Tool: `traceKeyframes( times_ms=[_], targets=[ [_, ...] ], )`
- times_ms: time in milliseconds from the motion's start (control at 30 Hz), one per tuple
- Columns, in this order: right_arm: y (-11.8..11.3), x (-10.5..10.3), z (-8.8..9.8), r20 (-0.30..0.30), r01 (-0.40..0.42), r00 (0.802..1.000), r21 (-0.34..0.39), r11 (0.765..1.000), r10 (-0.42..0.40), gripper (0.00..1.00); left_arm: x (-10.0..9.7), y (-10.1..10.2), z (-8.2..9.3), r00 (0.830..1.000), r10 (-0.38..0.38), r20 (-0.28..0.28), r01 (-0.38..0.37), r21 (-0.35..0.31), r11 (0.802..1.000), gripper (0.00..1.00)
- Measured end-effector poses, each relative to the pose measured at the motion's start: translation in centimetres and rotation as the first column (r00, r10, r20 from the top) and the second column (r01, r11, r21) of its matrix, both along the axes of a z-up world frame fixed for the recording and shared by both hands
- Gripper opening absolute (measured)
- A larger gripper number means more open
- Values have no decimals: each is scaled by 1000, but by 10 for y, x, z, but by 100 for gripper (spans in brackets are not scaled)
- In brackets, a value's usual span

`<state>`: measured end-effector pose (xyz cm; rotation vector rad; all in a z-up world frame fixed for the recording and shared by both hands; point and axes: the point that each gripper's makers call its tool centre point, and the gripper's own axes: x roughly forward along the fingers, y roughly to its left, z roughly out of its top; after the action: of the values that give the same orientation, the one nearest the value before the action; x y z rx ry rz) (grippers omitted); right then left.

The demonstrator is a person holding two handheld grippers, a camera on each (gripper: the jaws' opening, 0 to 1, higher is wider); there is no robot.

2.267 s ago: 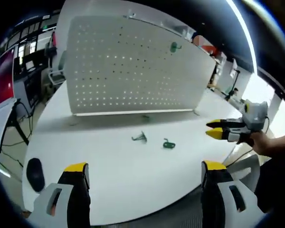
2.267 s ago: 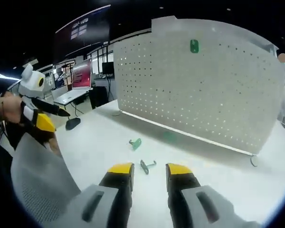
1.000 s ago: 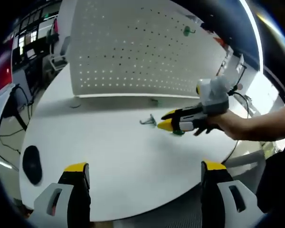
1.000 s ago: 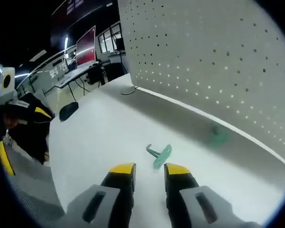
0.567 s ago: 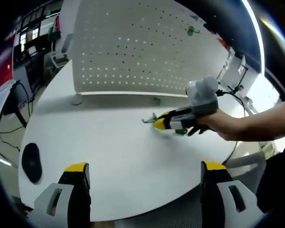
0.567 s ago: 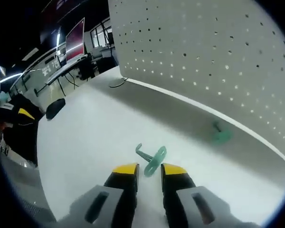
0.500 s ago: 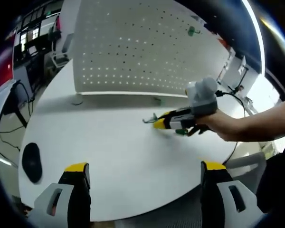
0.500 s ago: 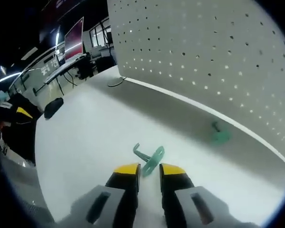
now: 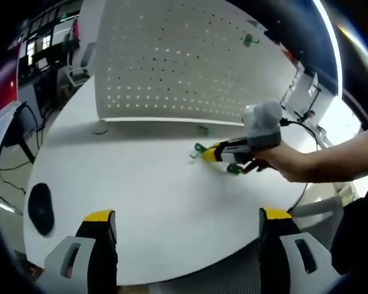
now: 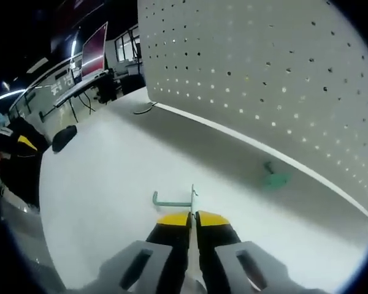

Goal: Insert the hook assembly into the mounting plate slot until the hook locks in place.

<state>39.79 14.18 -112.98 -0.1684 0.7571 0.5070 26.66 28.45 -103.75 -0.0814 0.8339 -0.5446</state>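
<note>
A white pegboard mounting plate [image 9: 172, 67] [image 10: 264, 73] stands upright at the back of the white table [image 9: 141, 196]. One green hook [image 9: 248, 41] hangs high on it. In the right gripper view my right gripper [image 10: 193, 217] is shut on the flat plate of a green hook assembly [image 10: 172, 201], whose hooked arm points left just above the table. In the left gripper view the same right gripper [image 9: 210, 153] holds that hook [image 9: 199, 149] in front of the board. A second green hook [image 9: 233, 169] lies on the table under the hand. My left gripper [image 9: 187, 214] stands open near the table's front edge.
A small green piece [image 10: 273, 179] [image 9: 202, 129] lies by the foot of the board. A black mouse [image 9: 40, 207] [image 10: 64, 138] rests at the table's left end. A person's hand [image 9: 294, 162] reaches in from the right. Desks and monitors stand beyond the table.
The right gripper's jaws have closed on the hook's plate, and the hook has turned so its arm points sideways. The left gripper has stayed open and still.
</note>
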Motion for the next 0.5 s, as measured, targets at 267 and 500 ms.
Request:
traceKeyframes(
  times_ms=[267,500],
  targets=[
    [-4,6,19,36,7,999,25,1000,-8,0,4,-3,7,1000,-7,17,7,1,1000,98],
    [-9,7,40,67,0,998,45,999,-2,0,8,-8,18,999,-20,44,20,-4,1000,98]
  ],
)
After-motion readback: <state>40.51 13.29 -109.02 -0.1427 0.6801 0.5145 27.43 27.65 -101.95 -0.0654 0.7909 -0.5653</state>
